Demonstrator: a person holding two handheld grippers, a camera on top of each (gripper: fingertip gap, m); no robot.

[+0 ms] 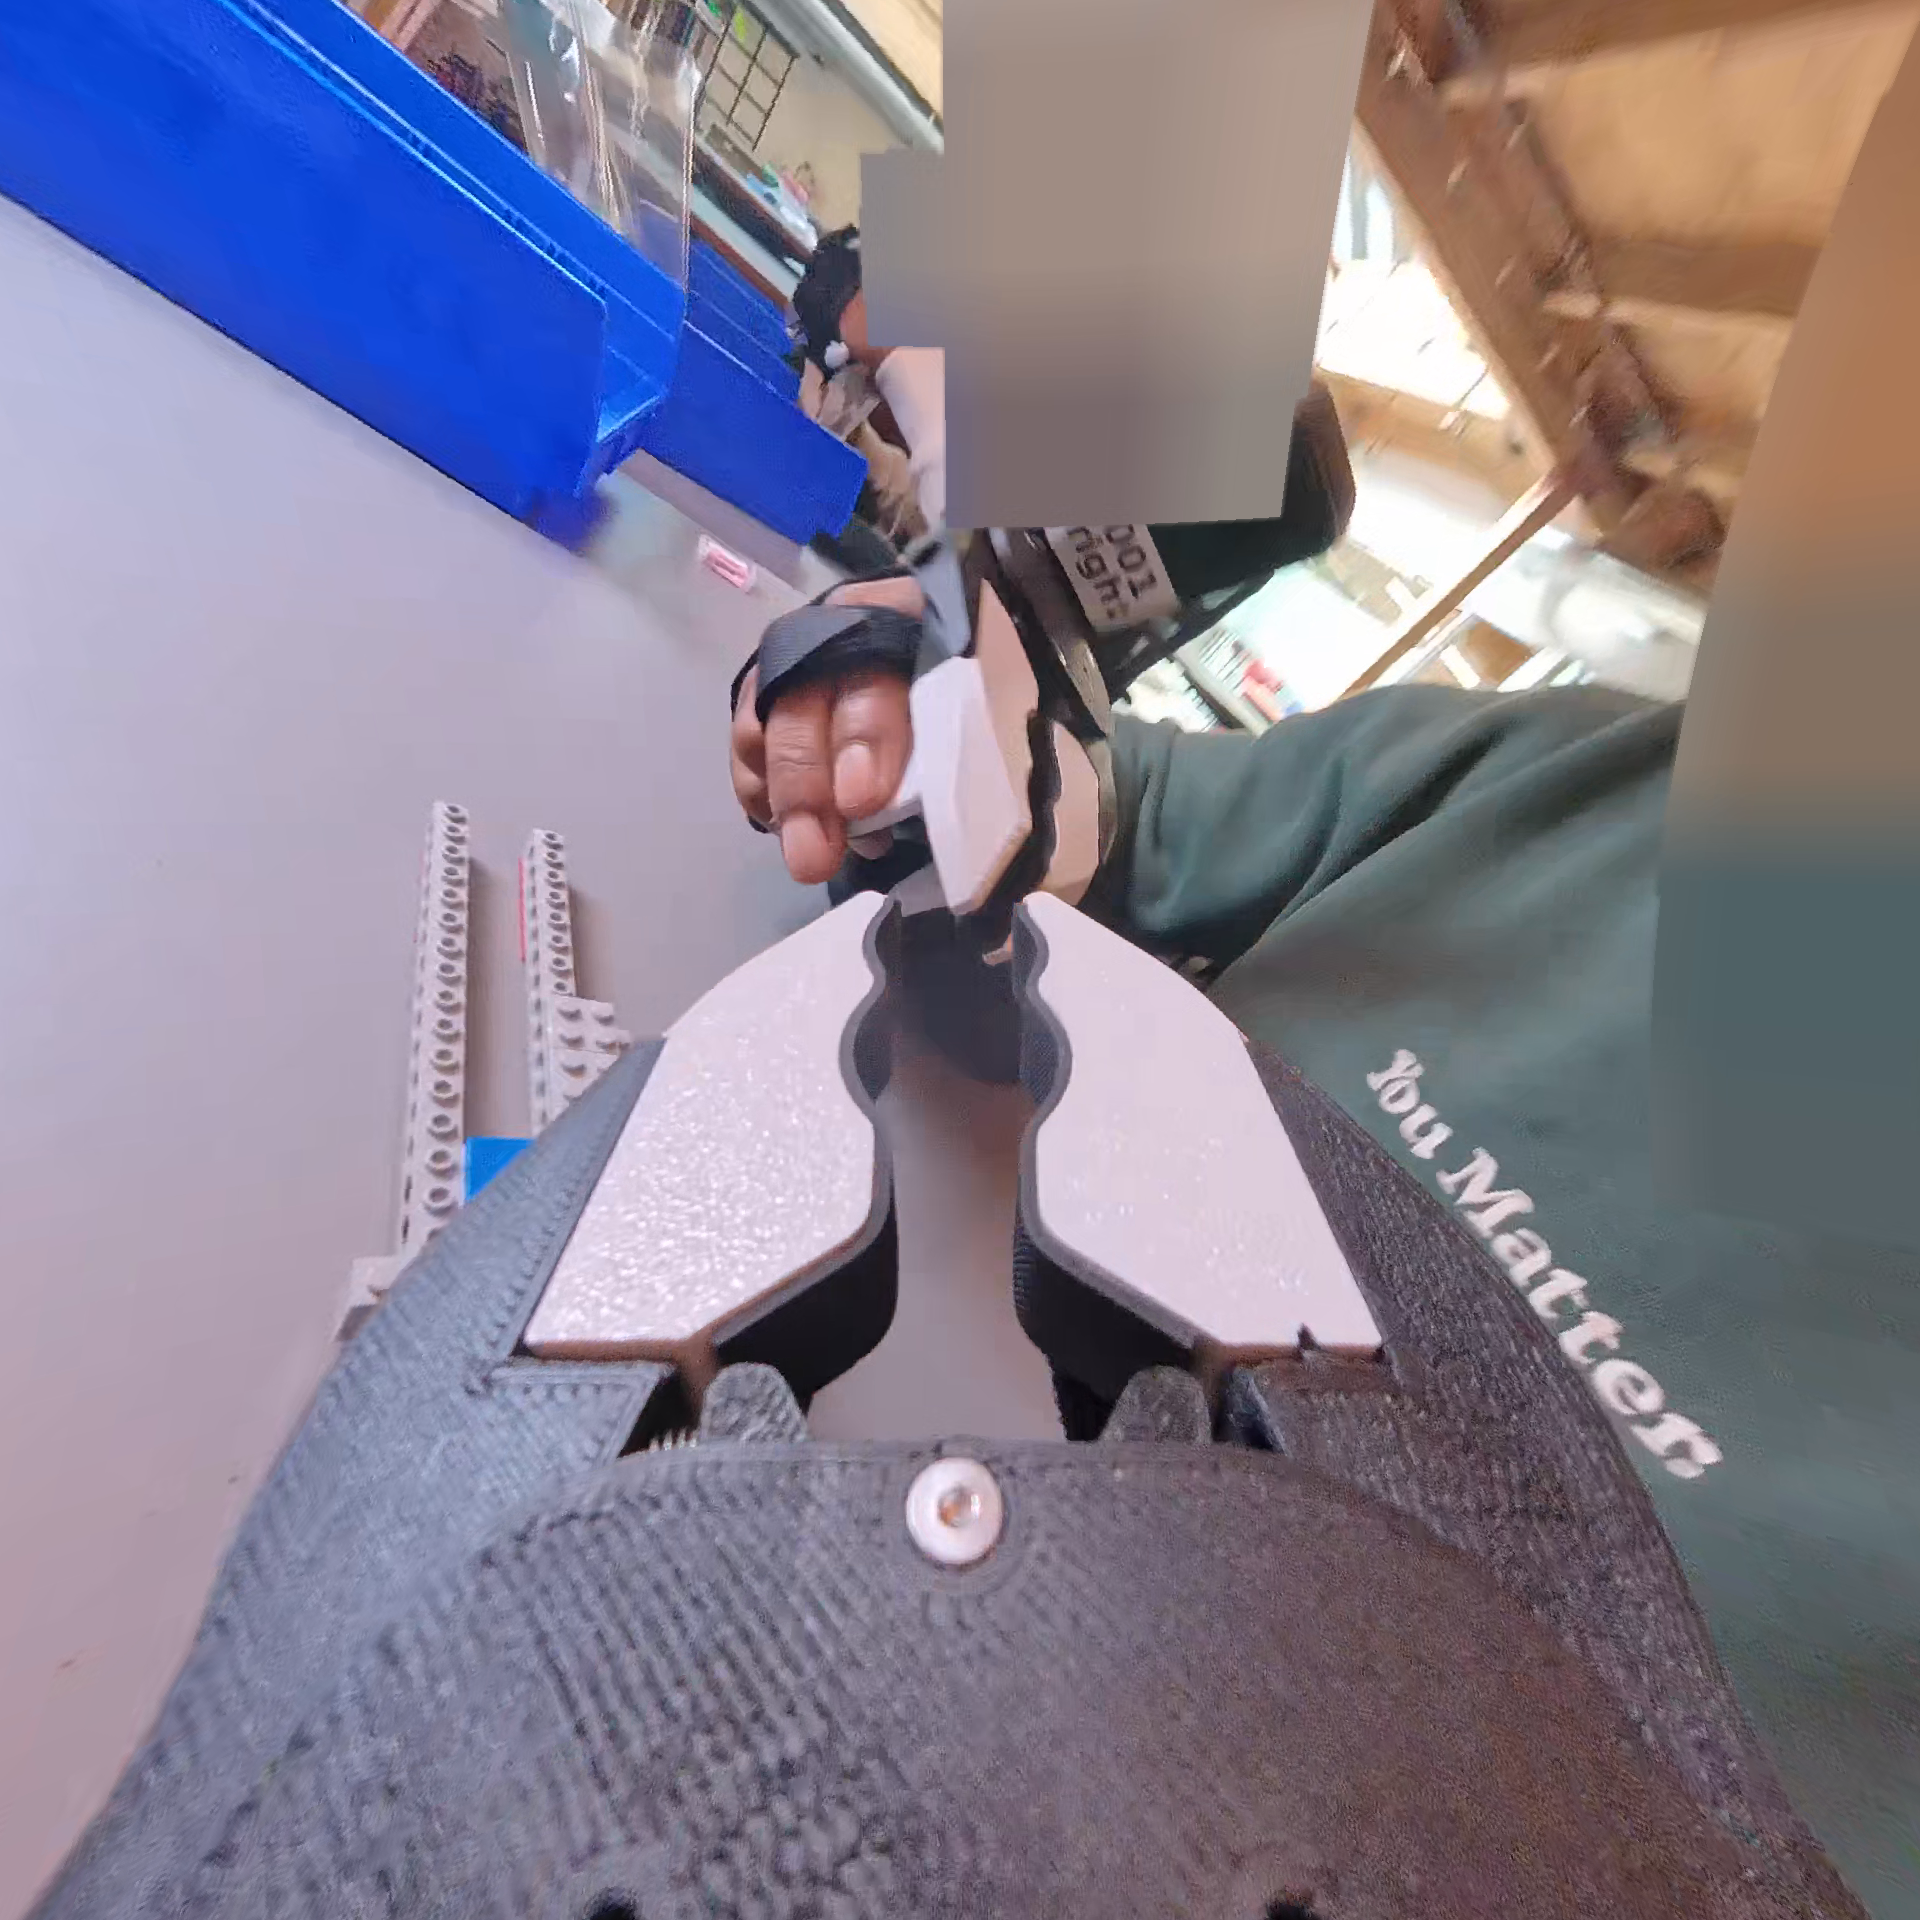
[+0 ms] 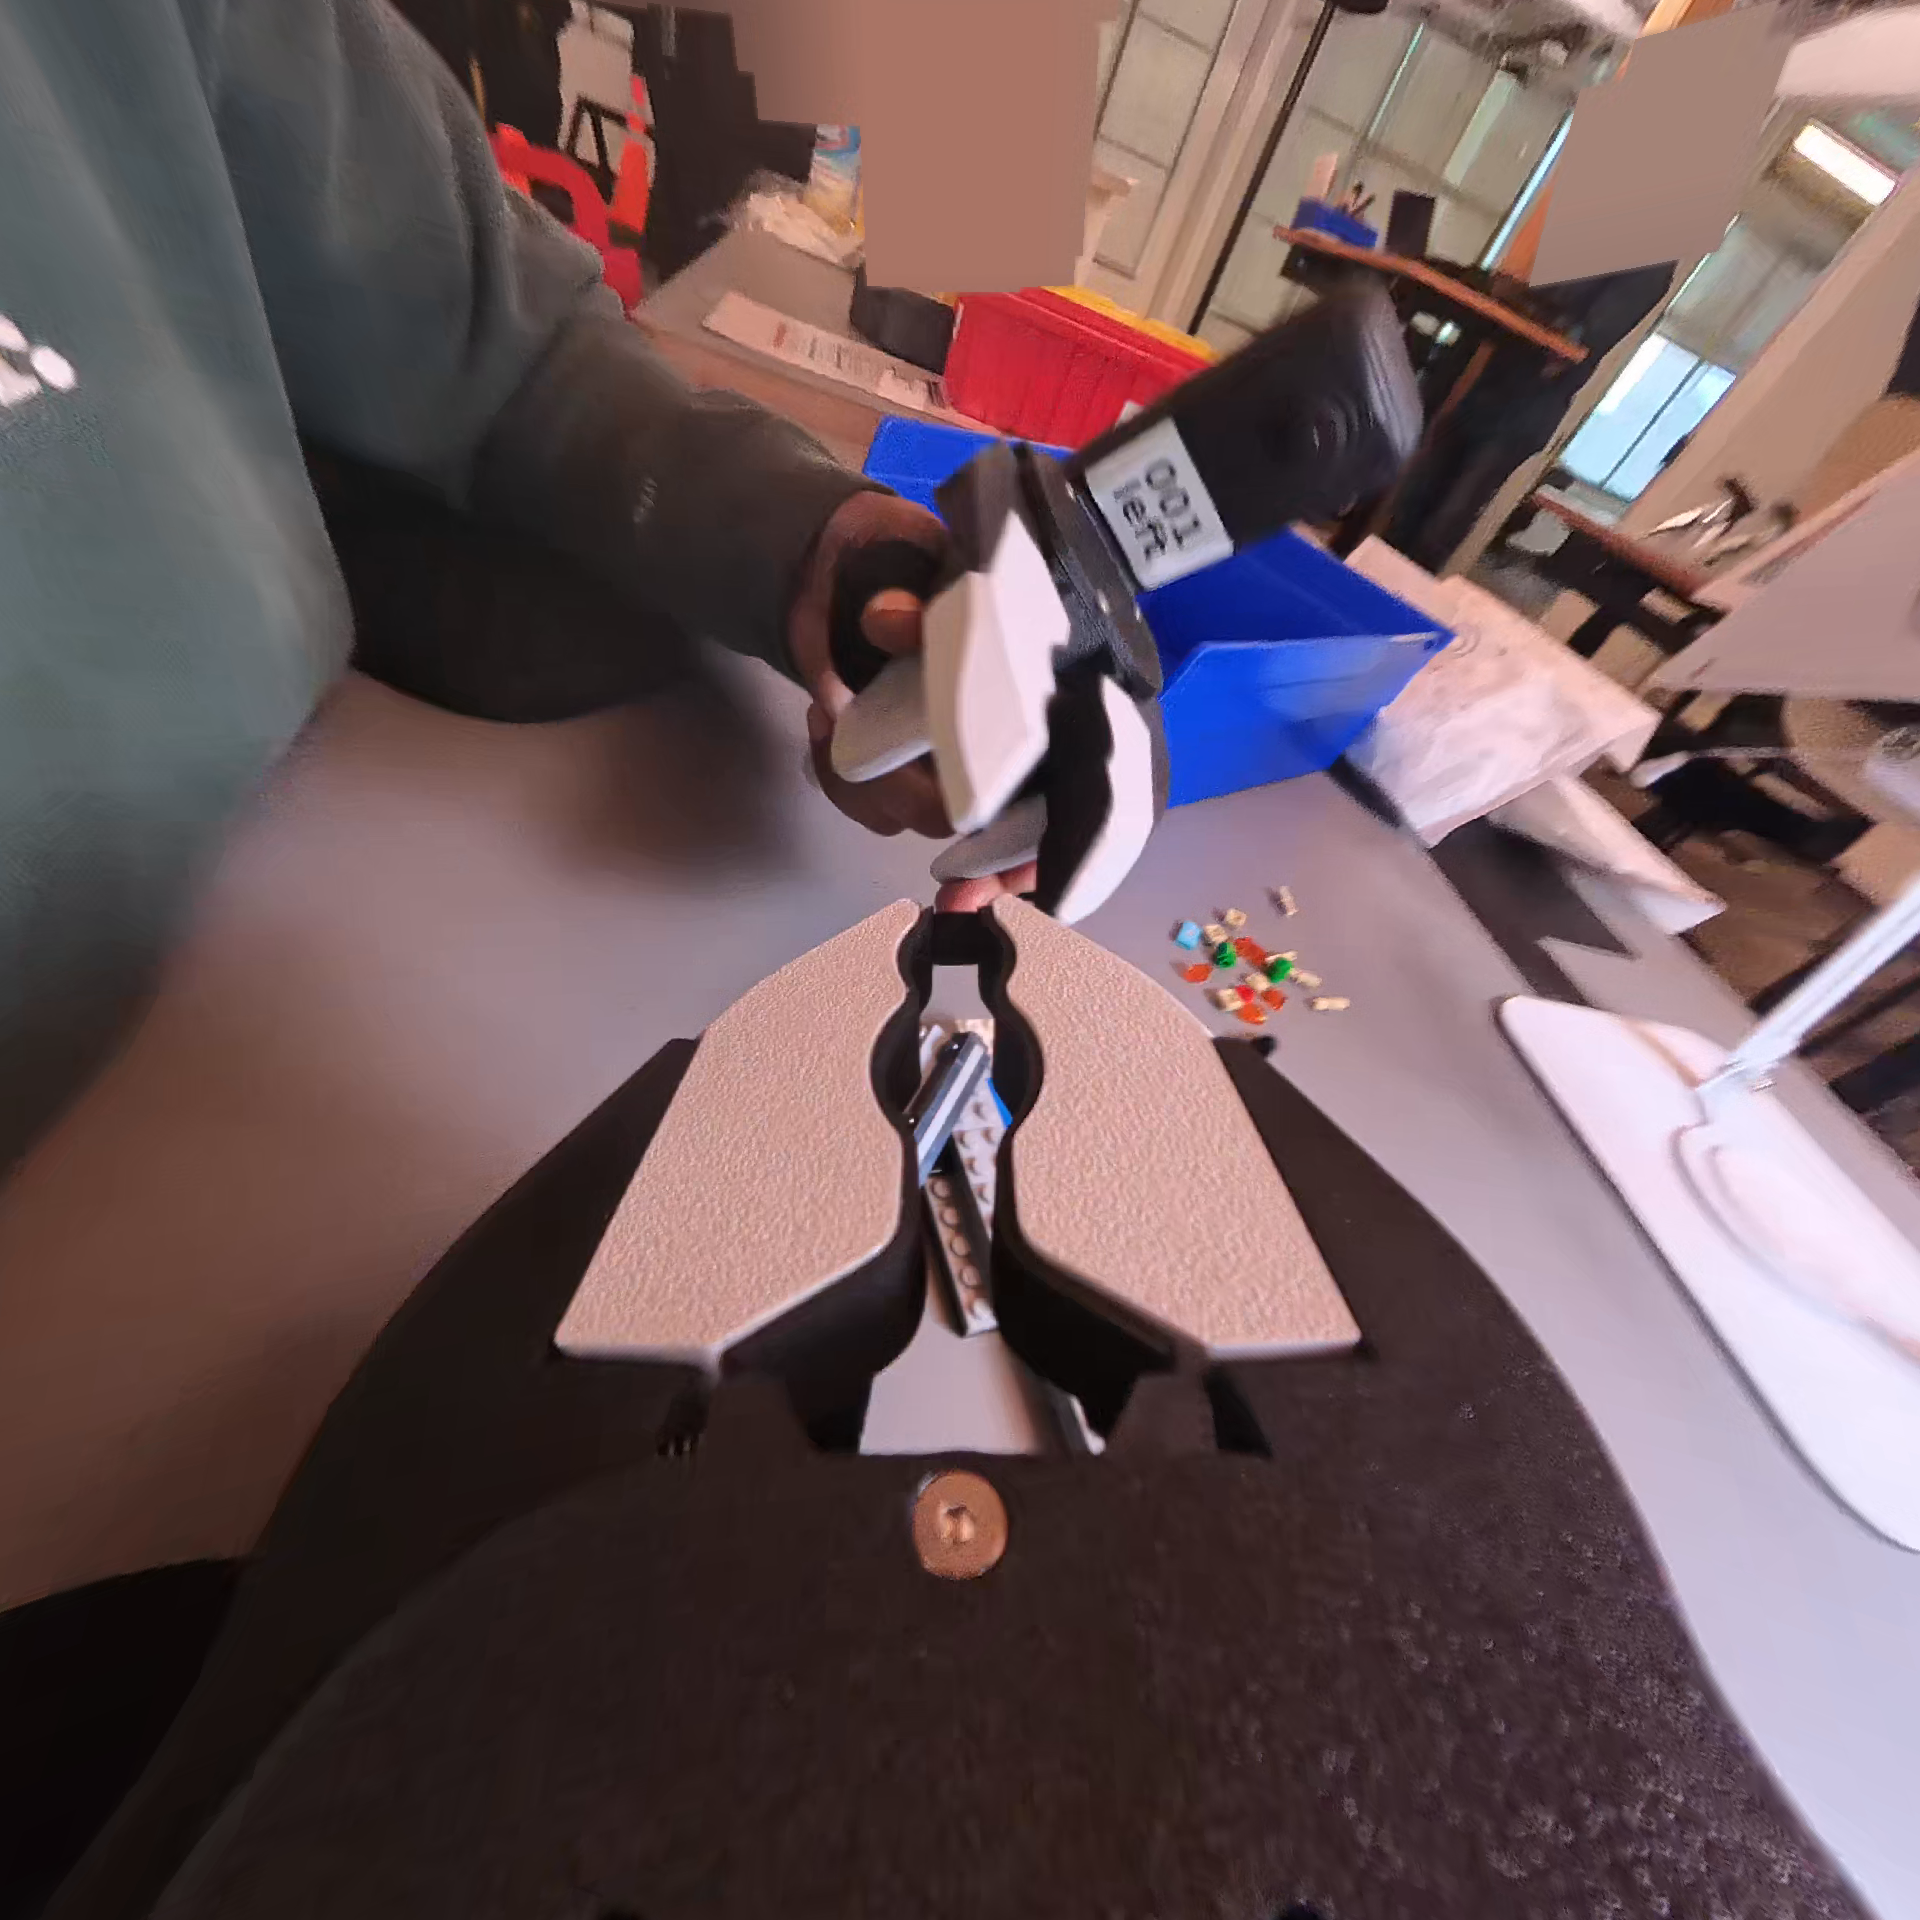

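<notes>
Right gripper (image 2: pixel 958 914): I read its tips as nearly together, pinching a small black piece (image 2: pixel 956 945). The piece bridges the narrow slot at the very ends of the fingers.
Left gripper (image 1: pixel 951 914): its fingers stand apart with something dark and blurred between the tips. I cannot tell whether the pads press on it or what it is.
Relation of the two: the grippers face each other above the table (image 2: pixel 520 935), tip to tip and almost touching. In the right view the left gripper comes down from far right, and its tips end just right of the black piece.
Black piece, axis: it is short and lies crosswise between the right fingers.
Nearer hand: a fingertip of the hand on the left gripper sits just beyond the piece.
Beams (image 1: pixel 447 1039): two grey studded beams lie flat on the table, left of the left gripper, with their long axes running near to far.
Loose bits (image 2: pixel 1257 966): small coloured pieces are scattered to the right, well apart from both tips.
Bin (image 1: pixel 312 260): it is blue and stands at the far left.
</notes>
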